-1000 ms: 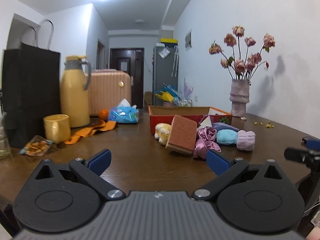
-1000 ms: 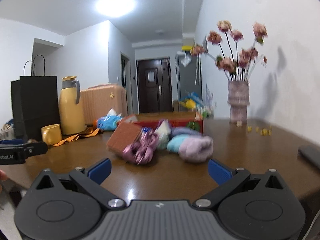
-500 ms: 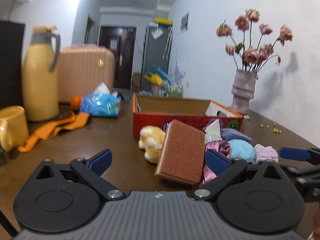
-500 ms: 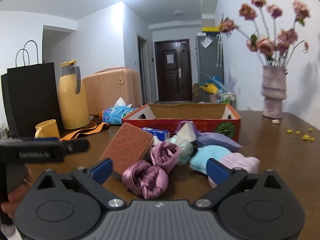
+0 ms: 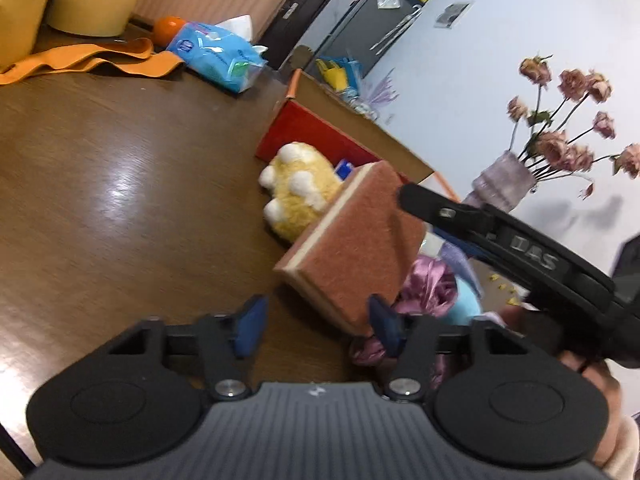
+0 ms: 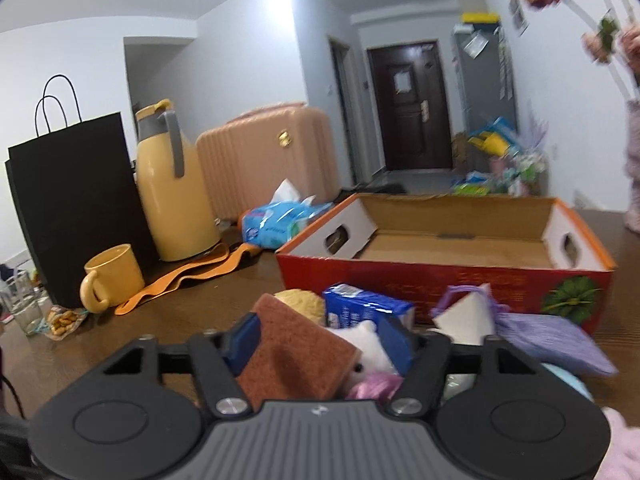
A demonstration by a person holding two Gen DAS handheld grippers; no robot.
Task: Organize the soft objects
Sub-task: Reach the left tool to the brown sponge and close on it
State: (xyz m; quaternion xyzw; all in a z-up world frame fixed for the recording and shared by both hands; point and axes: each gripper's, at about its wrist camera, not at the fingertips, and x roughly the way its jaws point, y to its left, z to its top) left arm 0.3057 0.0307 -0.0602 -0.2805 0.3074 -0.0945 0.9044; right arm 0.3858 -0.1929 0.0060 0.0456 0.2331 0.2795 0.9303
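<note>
My left gripper has just been closing; its blue pads stand half apart over the brown table, the lower corner of the scouring sponge just past them, untouched. My right gripper has also been narrowing, and the sponge sits between its pads; I cannot tell whether they press on it. The sponge leans on the yellow plush at the pile's left edge. The red box behind the pile stands open, its floor bare. Left of the pile the tabletop is free as far as the orange cloth.
</note>
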